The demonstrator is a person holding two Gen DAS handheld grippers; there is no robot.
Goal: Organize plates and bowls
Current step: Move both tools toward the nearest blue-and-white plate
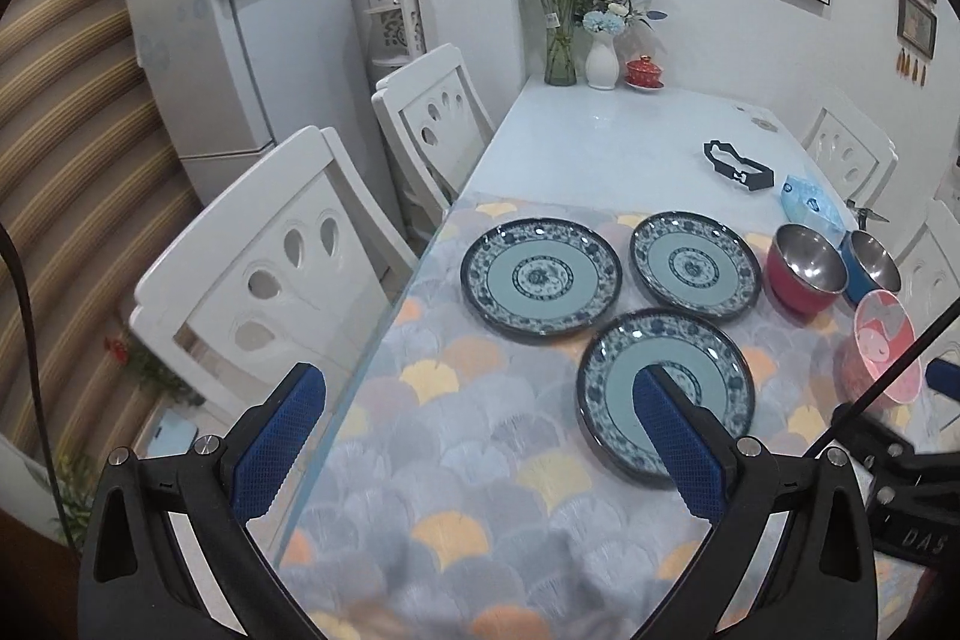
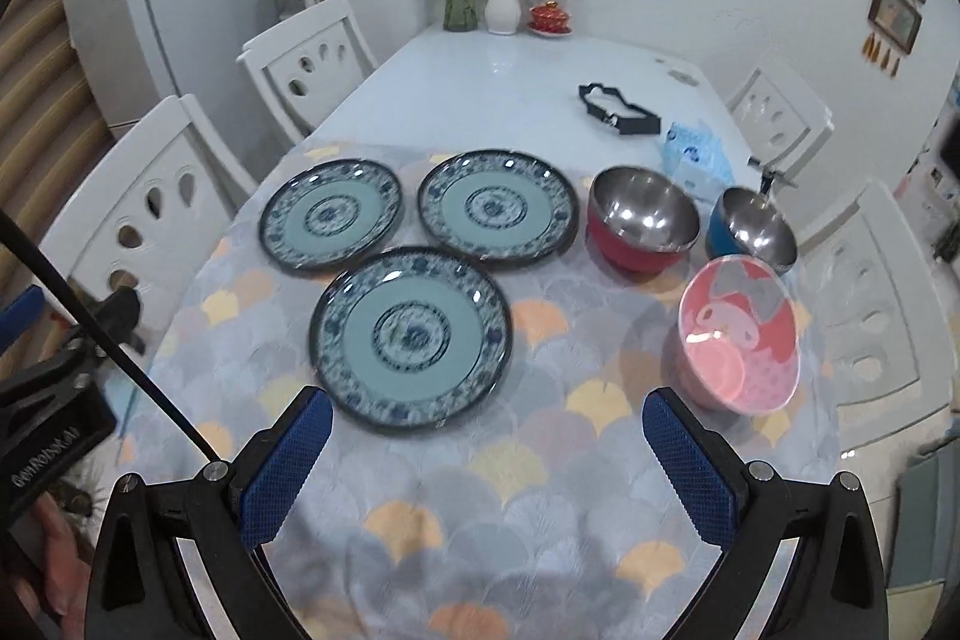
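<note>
Both grippers, left (image 1: 480, 436) and right (image 2: 489, 460), released above cloth (image 2: 480, 490); three plates (image 2: 411, 334), three bowls (image 2: 642, 217) untouched.

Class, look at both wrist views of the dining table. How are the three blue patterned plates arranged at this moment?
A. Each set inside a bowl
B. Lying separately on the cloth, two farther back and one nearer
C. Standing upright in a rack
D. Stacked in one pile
B: the back-left plate, the back-right plate and the near plate each lie flat and unstacked on the tablecloth, forming a triangle.
</note>
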